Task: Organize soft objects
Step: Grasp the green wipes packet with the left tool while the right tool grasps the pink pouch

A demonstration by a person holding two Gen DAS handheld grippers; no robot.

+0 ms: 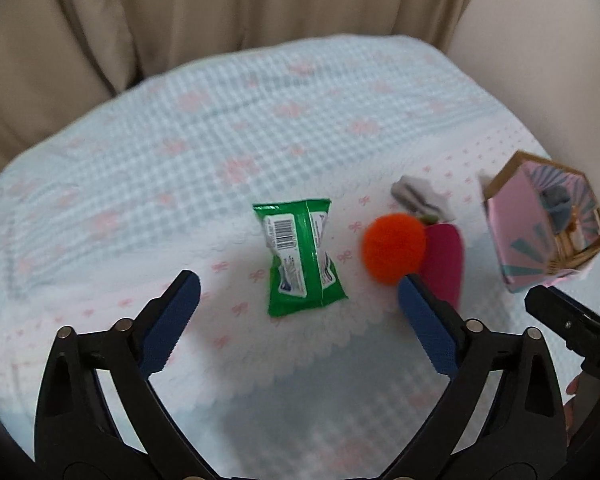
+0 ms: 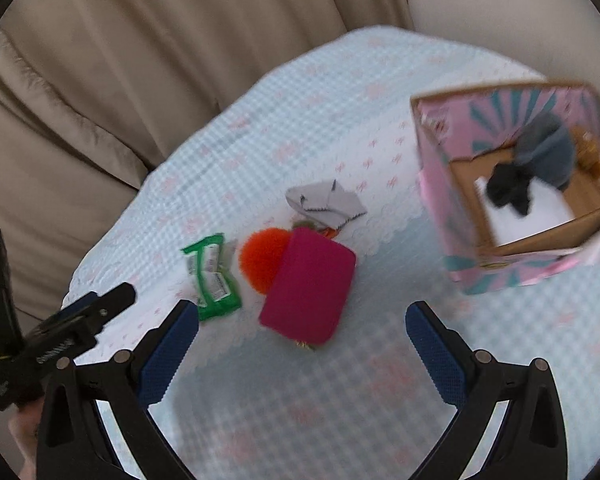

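So everything's sitting on a counter under a light blue checked cloth [image 1: 260,120] with little pink bows, beige curtain [image 1: 220,0] hanging behind it. Biggest thing on there is the pink and teal box [image 2: 512,268] off to the right side, top open, with some dark grey fabric [image 2: 548,148] and a white sheet inside it.

Middle of the cloth is the little pile of soft stuff: a magenta pouch [image 2: 308,284] lying flat, with an orange pom-pom [image 2: 260,260] touching its left edge. Just behind those two is a crumpled grey cloth [image 2: 324,200]. Left of the pom-pom, a bit apart, is a green wipes pack [image 1: 300,256], barcode side up.

My left gripper [image 1: 300,292] hangs above the cloth, jaws spread wide with nothing in them, the green pack right out in front between the tips. My right gripper [image 2: 300,320] is the same deal, jaws released and empty, over the near end of the magenta pouch. Frames are a bit blurry.
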